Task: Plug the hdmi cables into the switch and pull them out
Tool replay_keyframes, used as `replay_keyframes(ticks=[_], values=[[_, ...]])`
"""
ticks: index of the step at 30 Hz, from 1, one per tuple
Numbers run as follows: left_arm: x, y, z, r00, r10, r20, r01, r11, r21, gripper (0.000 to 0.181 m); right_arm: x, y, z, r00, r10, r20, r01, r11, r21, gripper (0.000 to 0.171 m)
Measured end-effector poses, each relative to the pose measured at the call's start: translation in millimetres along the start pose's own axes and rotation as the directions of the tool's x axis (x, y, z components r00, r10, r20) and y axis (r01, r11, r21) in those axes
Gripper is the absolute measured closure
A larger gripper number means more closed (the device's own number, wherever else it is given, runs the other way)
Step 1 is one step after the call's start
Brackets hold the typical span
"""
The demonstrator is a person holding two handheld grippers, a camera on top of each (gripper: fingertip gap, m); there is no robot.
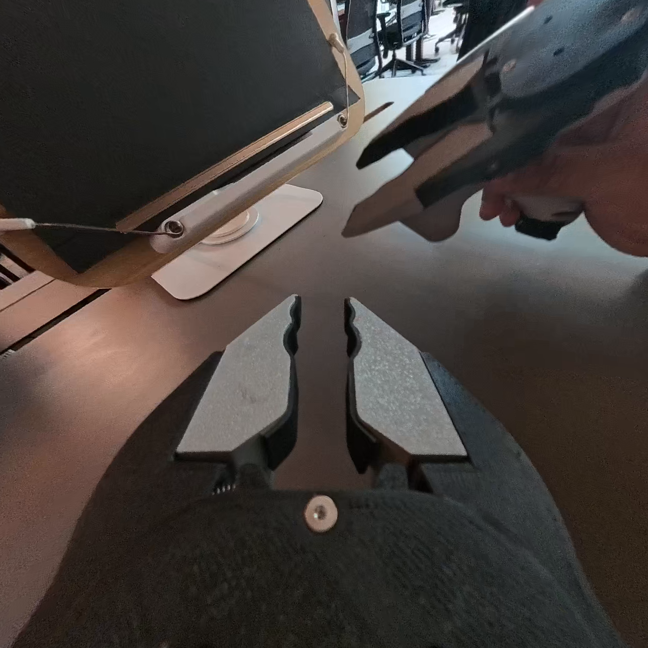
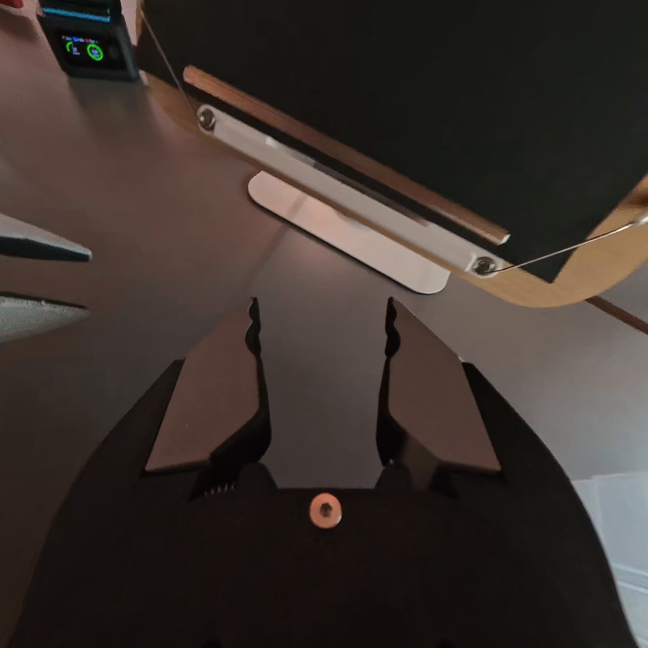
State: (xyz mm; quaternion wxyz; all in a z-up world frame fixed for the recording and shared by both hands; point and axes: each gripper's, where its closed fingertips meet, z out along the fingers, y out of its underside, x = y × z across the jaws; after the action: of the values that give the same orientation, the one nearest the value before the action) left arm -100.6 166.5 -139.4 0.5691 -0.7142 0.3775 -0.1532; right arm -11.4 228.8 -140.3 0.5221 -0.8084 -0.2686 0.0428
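Hovering low over the dark tabletop, both units empty. Left gripper: fingers standing slightly apart, a narrow gap between the tips, nothing between them. Right gripper: fingers standing wider apart, likewise holding nothing. Also showing in the left wrist view as the blurred tool at upper right, carried by a hand, tips angled down toward the tabletop.

Facing both units: a black monitor with a pale wood-coloured rim, tilting over a flat white stand base. A thin wire running to a screw at the lower bar of the monitor. A small black device with a lit display sitting at the far left in the right wrist view. Office chairs standing well beyond the tabletop.

Task items: neither the hdmi cables nor the switch showing in either view; location not determinable.

Assessment: grippers probably being held low, apart and level as a neutral ready posture, either ahead of reaching for a cable or after finishing with one; not possible to tell which. Blur in the right wrist view suggesting motion. Next move likely calling for locating the switch first.
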Motion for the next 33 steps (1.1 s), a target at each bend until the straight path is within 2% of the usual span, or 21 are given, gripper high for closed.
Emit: replay_keyframes(ticks=[4, 13, 20, 27, 33], values=[[-4, 1, 1, 0.999, -0.045, -0.010, 0.045, 0.999, -0.006, 0.159, -21, 19, 13, 0.996, 0.022, 0.089, -0.015, 0.997, -0.078, 0.096], [1, 7, 6, 0.998, -0.038, -0.051, 0.036, 0.998, -0.046, 0.158, -52, 27, 22, 0.982, -0.039, 0.186, 0.060, 0.992, -0.108, 0.097], [7, 9, 7, 0.998, 0.003, -0.066, -0.007, 0.998, -0.060, 0.160, -66, 28, 20, 0.942, 0.081, 0.327, -0.037, 0.990, -0.138, 0.090], [14, 10, 7, 0.995, 0.087, -0.051, -0.090, 0.994, -0.065, 0.161, -63, 25, 19, 0.939, 0.102, 0.328, -0.065, 0.990, -0.122, 0.091], [13, 8, 4, 0.995, 0.098, -0.032, -0.100, 0.994, -0.048, 0.163, -62, 24, 15, 0.940, 0.103, 0.325, -0.073, 0.992, -0.102, 0.093]])
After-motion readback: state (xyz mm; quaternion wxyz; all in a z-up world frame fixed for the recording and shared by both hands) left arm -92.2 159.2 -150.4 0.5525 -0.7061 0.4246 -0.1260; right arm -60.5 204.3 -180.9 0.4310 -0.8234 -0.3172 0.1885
